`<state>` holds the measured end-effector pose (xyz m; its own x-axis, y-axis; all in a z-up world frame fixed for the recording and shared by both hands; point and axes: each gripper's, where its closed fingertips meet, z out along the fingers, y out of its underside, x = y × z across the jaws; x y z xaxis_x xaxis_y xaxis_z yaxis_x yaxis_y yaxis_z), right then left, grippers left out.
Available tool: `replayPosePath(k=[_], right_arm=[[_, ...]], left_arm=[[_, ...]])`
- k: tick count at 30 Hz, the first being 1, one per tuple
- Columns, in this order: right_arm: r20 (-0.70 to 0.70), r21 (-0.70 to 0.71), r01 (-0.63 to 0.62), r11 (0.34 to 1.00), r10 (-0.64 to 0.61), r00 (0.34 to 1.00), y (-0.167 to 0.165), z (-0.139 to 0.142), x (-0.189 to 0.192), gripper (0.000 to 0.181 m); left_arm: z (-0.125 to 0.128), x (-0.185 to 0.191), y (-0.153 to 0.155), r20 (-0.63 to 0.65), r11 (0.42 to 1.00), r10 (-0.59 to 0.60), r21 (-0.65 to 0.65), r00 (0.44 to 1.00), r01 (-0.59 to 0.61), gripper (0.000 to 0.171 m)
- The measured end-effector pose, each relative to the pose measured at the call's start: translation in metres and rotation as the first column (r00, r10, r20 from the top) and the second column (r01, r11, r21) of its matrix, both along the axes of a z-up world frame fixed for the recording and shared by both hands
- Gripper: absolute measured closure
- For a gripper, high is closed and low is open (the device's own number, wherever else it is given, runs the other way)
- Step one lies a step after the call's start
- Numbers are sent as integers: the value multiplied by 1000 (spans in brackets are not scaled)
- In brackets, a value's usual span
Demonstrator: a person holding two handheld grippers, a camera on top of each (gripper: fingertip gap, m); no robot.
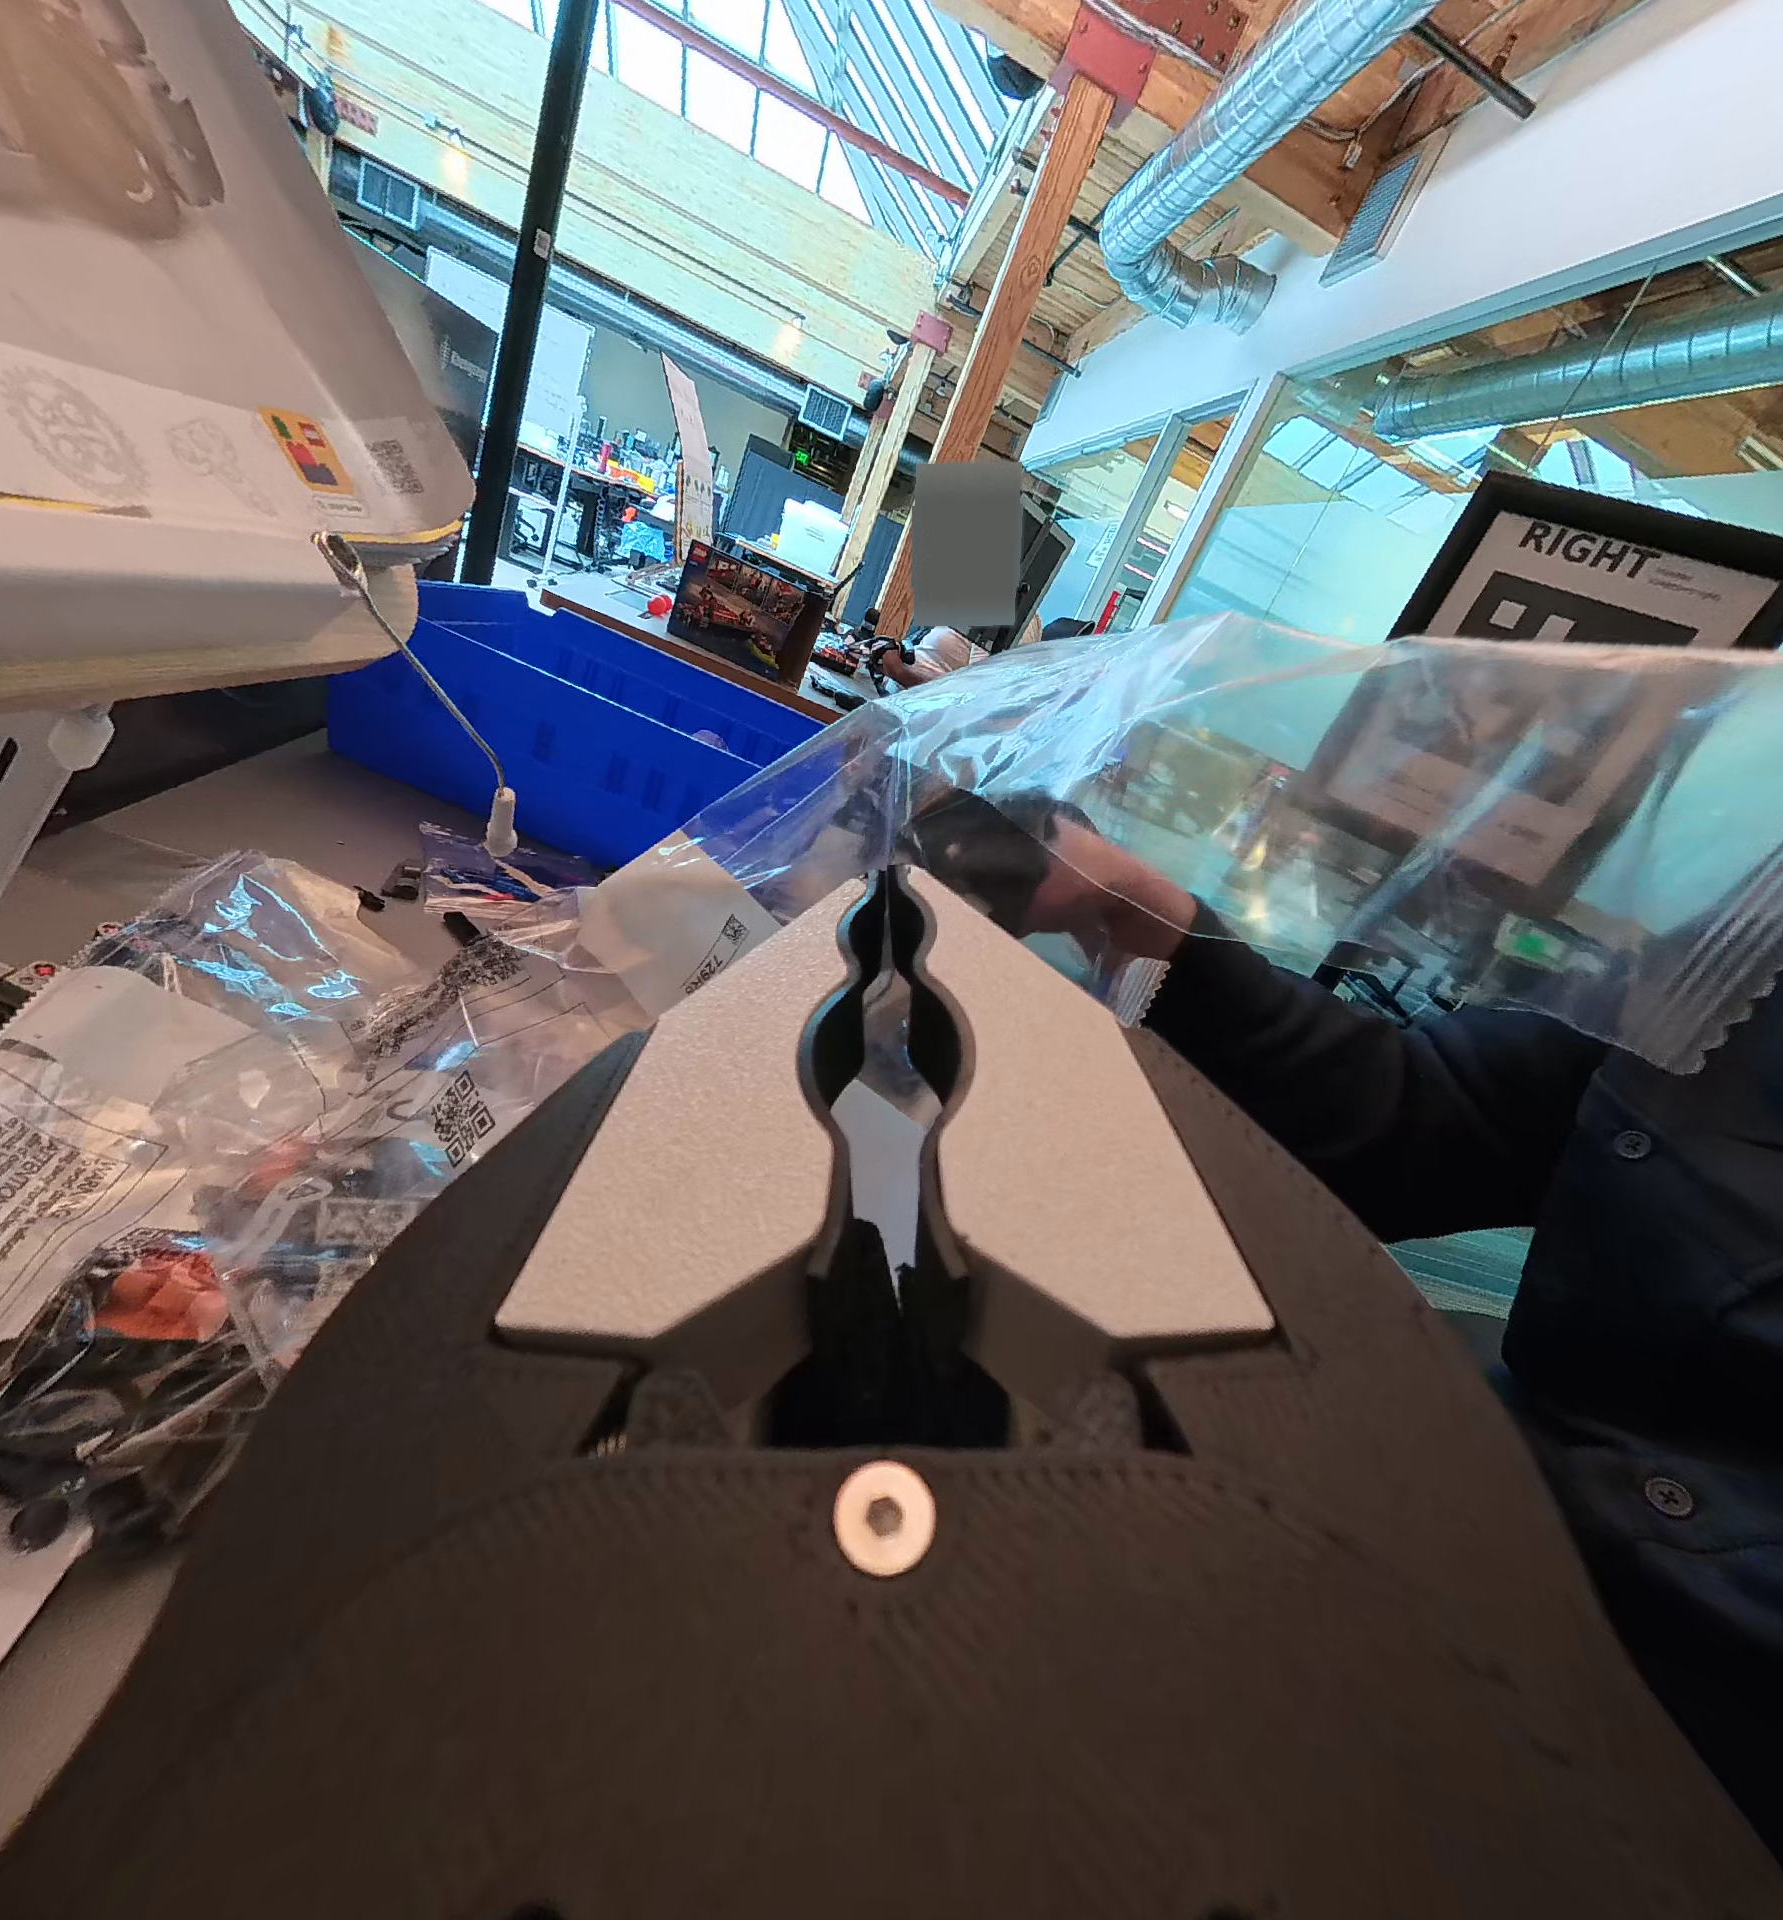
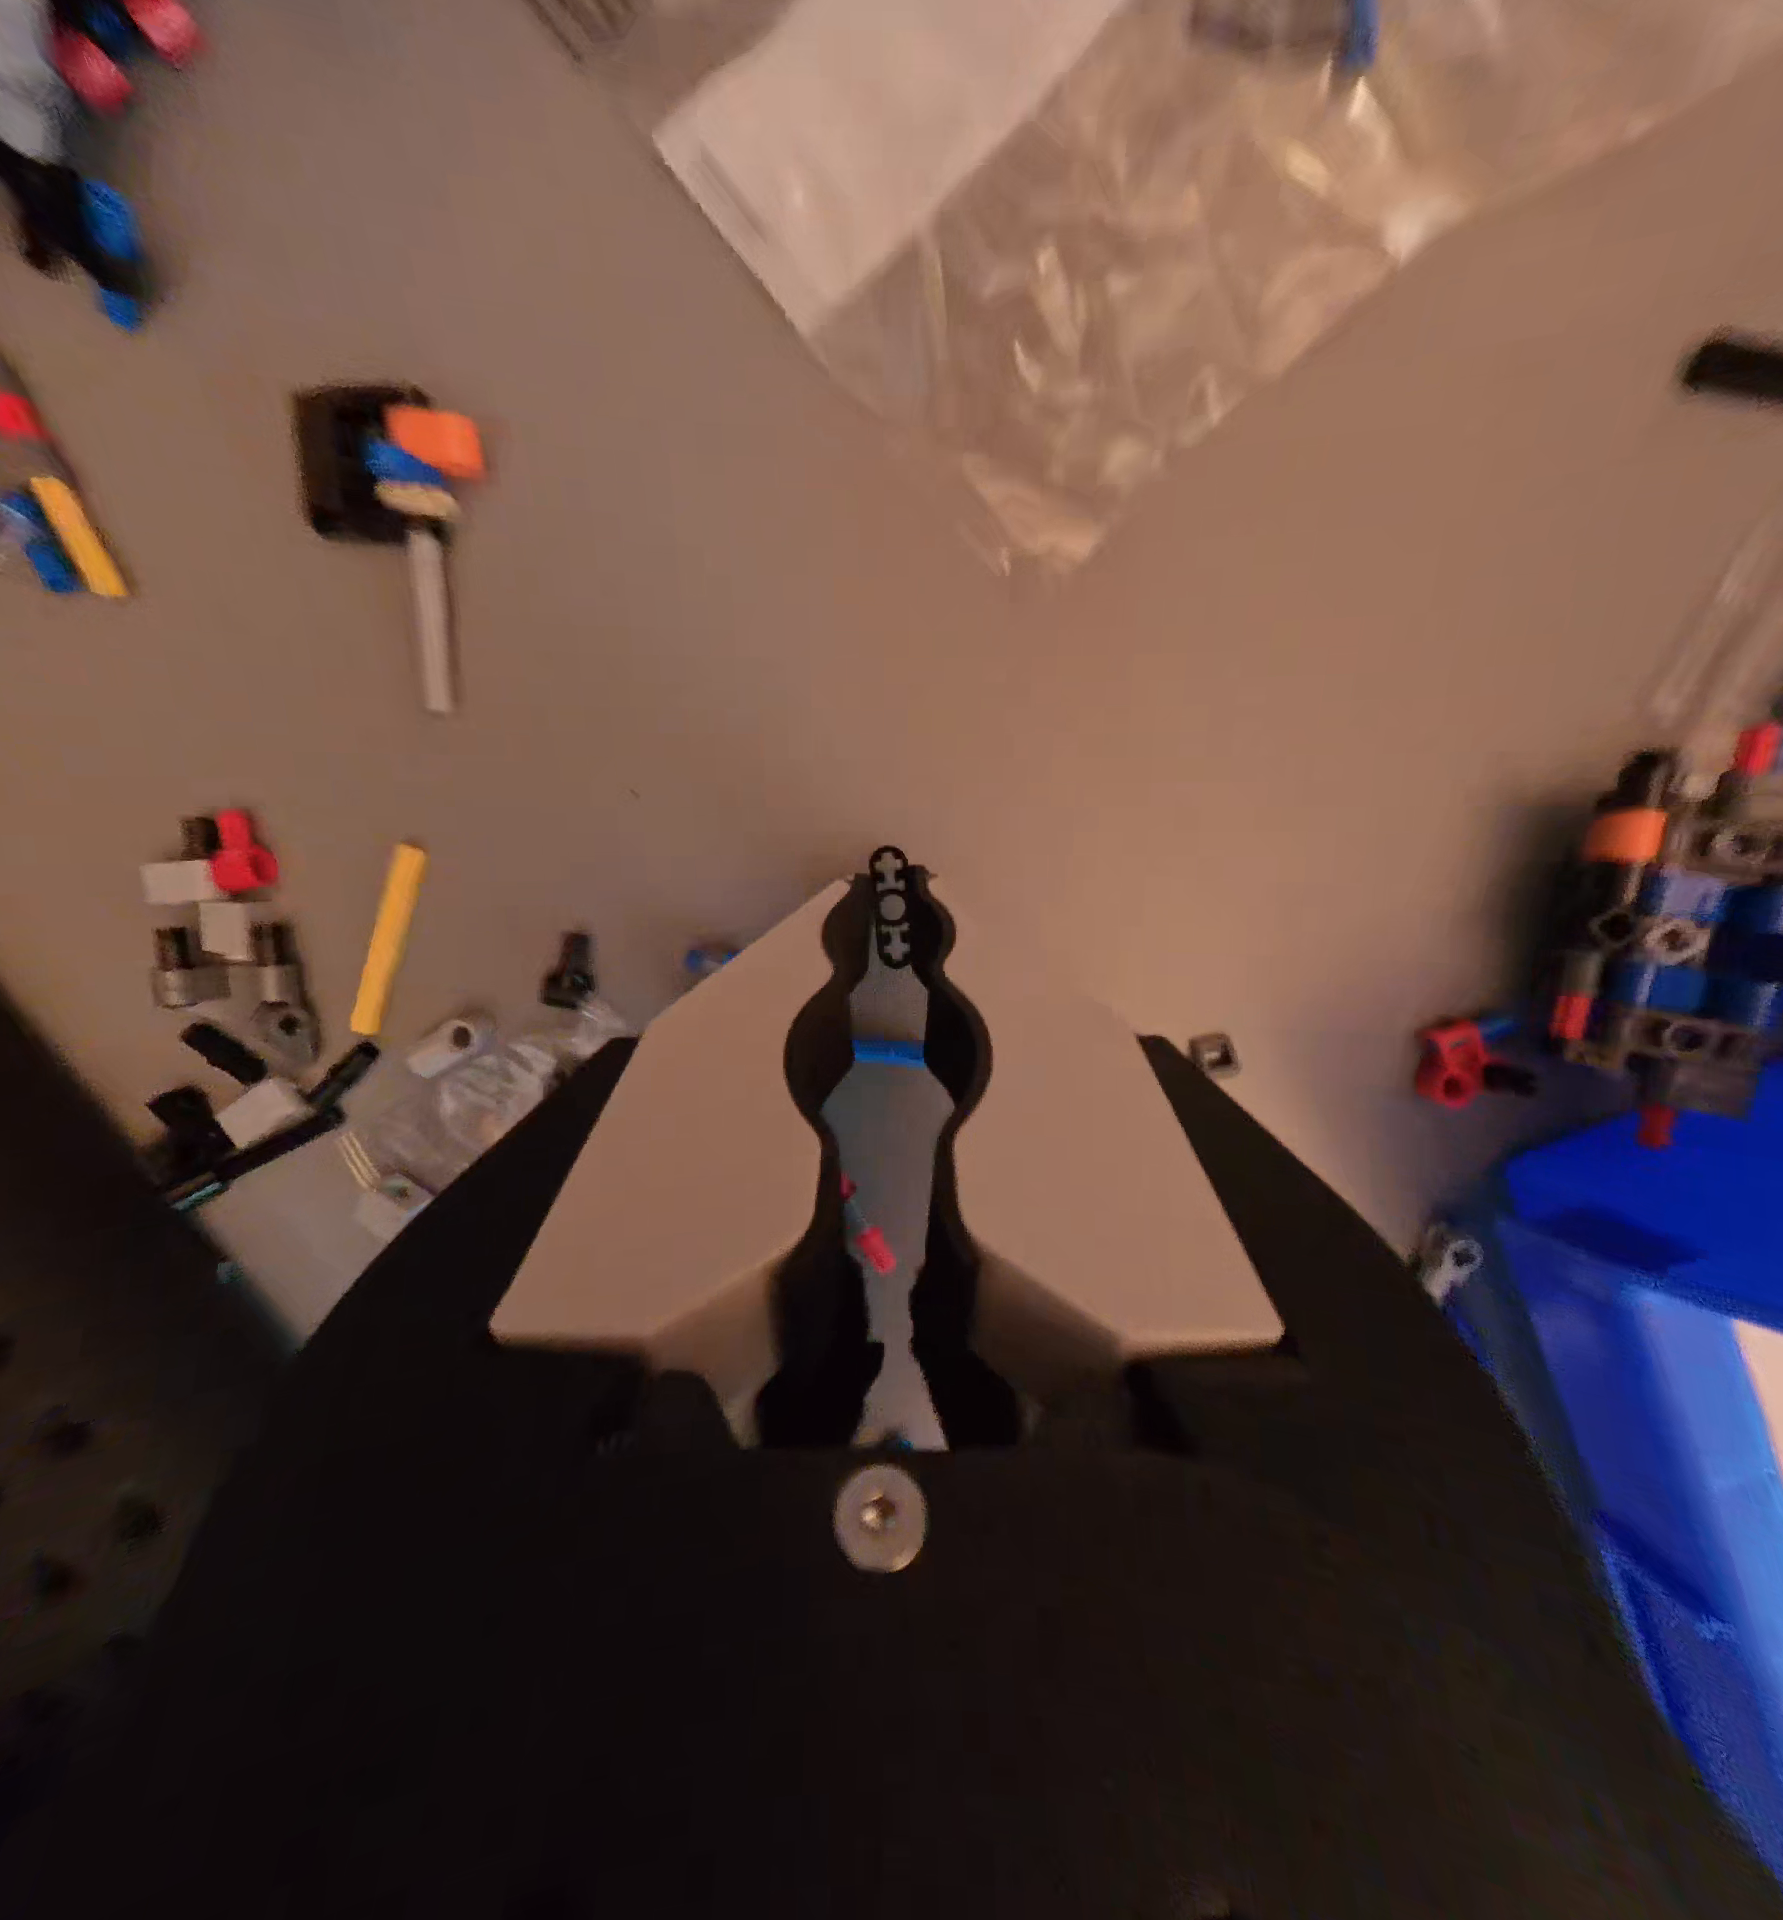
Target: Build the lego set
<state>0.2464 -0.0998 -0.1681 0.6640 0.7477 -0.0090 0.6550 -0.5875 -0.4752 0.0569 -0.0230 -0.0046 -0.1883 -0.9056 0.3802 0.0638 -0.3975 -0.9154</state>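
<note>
Sorting-parts stage: my left fingers are clamped on an emptied clear bag held above the table; my right fingers pinch a small black beam. Next it needs carrying to the half-built model at right and lining up carefully.

- Right gripper pinches a small black lego beam over the table.
- Clear plastic bag lies ahead; part-built lego model sits right.

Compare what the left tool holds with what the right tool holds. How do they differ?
The left tool pinches a big, clear, floppy plastic bag lifted off the table; the right tool pinches a tiny, black, rigid lego piece with holes. Both are gripped at the fingertips, with both tools shut.
</note>
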Motion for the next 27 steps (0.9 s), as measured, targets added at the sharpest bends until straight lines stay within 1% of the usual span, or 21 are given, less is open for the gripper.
replayPosePath(k=[2, 5, 7, 9, 10, 11, 12, 13, 16, 18, 20, 21, 23, 24, 25, 27], right_arm=[[-64, 75, -32, 997, 37, 997, 3, 26, -17, 177], [-202, 258, -124, 958, 179, 963, 4, 89, -67, 177], [-250, 367, -166, 915, 269, 930, 5, 127, -101, 177], [-242, 420, -202, 885, 323, 915, 11, 147, -128, 177], [-228, 450, -182, 874, 310, 923, 22, 152, -135, 177], [-215, 459, -162, 874, 286, 934, 32, 152, -140, 170], [-200, 435, -170, 884, 279, 939, 36, 147, -144, 159], [-183, 413, -180, 893, 275, 944, 39, 142, -146, 156], [-172, 434, -171, 884, 268, 948, 35, 141, -137, 160], [-187, 420, -122, 899, 218, 958, 30, 138, -115, 163], [-193, 374, -77, 924, 158, 968, 24, 126, -86, 165], [-173, 334, -62, 940, 126, 977, 20, 114, -69, 166], [-80, 223, -13, 975, 32, 996, 11, 80, -29, 164], [-43, 161, 3, 987, 4, 999, 4, 63, -14, 162], [-19, 102, 4, 995, -3, 1000, -5, 47, -3, 161], [50, 50, 2, 999, -4, 999, -14, 23, 16, 160]], left_arm=[[0, 0, 0, -1, 1000, -1, 0, 1000, 1, 171], [-1, 1, 0, -5, 1000, -2, 0, 1000, 2, 171], [-2, 2, -1, -8, 1000, -5, -1, 1000, 5, 171], [-3, 3, -2, -12, 1000, -8, 1, 1000, 8, 171], [-2, 3, -2, -12, 1000, -10, 2, 1000, 10, 171], [-2, 3, -3, -14, 1000, -11, 3, 1000, 11, 171], [-2, 3, -3, -14, 1000, -10, 5, 1000, 10, 171], [-1, 2, -3, -10, 1000, -10, 5, 1000, 10, 171], [1, 0, -2, -7, 1000, -6, 7, 1000, 6, 171], [2, -1, 0, 2, 1000, -5, 3, 1000, 5, 171], [2, 0, 0, 3, 1000, -8, 2, 1000, 8, 171], [2, 0, -1, 2, 1000, -9, 2, 1000, 9, 171], [1, 2, -2, 0, 1000, -12, 2, 1000, 12, 171], [1, 2, -3, -1, 1000, -13, 3, 1000, 13, 171], [1, 2, -3, -2, 1000, -13, 4, 1000, 13, 171], [1, 2, -4, -3, 1000, -12, 4, 1000, 12, 171]])
